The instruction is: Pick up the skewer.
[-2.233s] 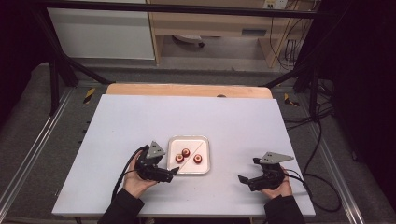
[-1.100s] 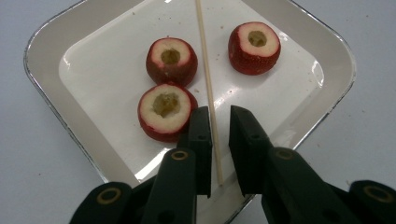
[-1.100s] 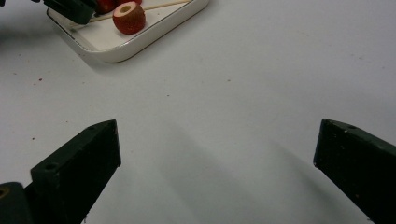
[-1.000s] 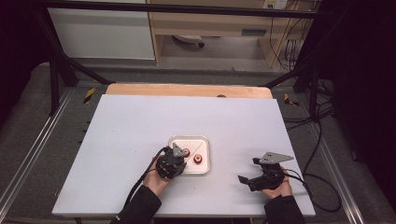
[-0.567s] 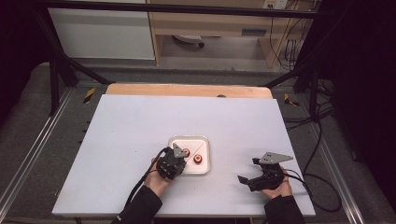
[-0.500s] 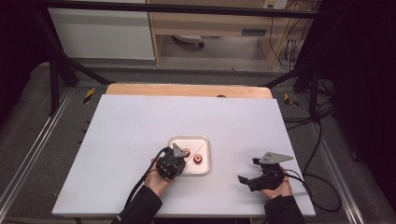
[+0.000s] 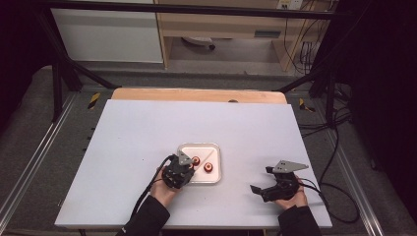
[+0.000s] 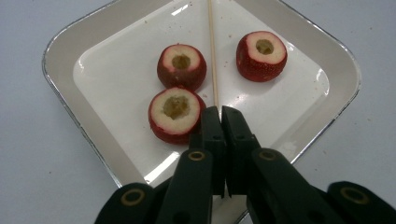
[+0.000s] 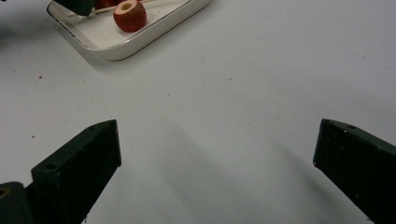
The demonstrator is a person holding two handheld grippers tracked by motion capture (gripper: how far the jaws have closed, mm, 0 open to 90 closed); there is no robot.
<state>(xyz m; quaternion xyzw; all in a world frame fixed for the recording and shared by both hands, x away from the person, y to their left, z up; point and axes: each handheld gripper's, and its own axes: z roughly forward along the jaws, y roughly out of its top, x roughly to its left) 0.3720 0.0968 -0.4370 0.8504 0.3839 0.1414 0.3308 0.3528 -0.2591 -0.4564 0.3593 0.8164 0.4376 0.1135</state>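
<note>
So far, only the pick-up of the skewer (image 8: pixel 212 51) looks under way. The left gripper (image 8: pixel 219 114) has just been closing and its jaws now stand pressed together over the near end of that thin wooden stick, which lies across the white tray (image 8: pixel 65 56); whether the stick is truly pinched I cannot tell for sure, though it runs straight into the tips. Three cored red fruits (image 8: pixel 176 113) sit loose on the tray, two left of the skewer, one right, none threaded yet. Well right of the tray, the right gripper (image 9: pixel 217 154) rests on the table (image 9: pixel 243 70), jaws wide apart and empty. Lifting and spearing remain.
</note>
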